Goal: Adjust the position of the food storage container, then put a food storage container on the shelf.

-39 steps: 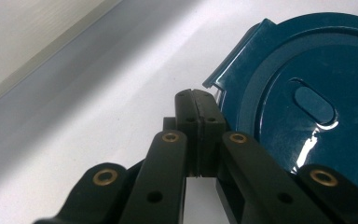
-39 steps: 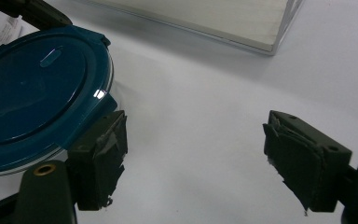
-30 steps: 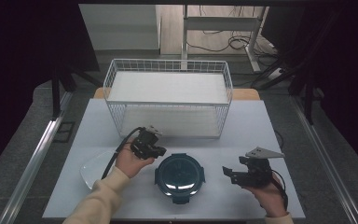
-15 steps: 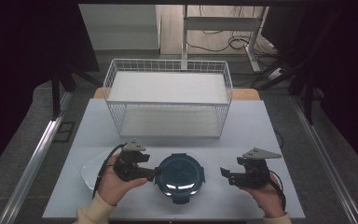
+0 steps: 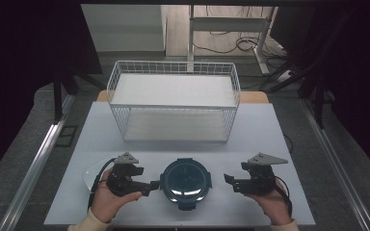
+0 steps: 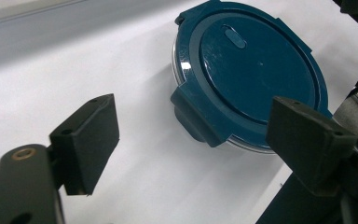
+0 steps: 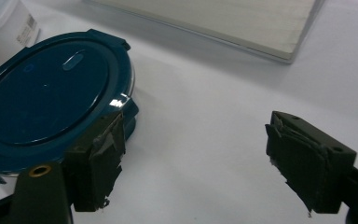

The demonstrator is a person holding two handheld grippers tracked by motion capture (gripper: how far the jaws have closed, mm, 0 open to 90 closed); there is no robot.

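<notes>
High view, white table (image 5: pixel 279 144), wire basket (image 5: pixel 173 103), dark floor, both grippers' fingers wide, left just opened

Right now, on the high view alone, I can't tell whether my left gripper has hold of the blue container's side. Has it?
Observer: No. In the left gripper view, the left gripper has just been opening its jaws. They stand wide, and the lid's side latch lies ahead between them, untouched.
Operator: And the right one?
Observer: The right gripper is open too, with bare table between its pads. The blue container sits off beside one jaw.
Operator: What's the pale thing behind my left hand?
Observer: The right gripper view shows a white tub with a printed label, just beyond the container.
</notes>
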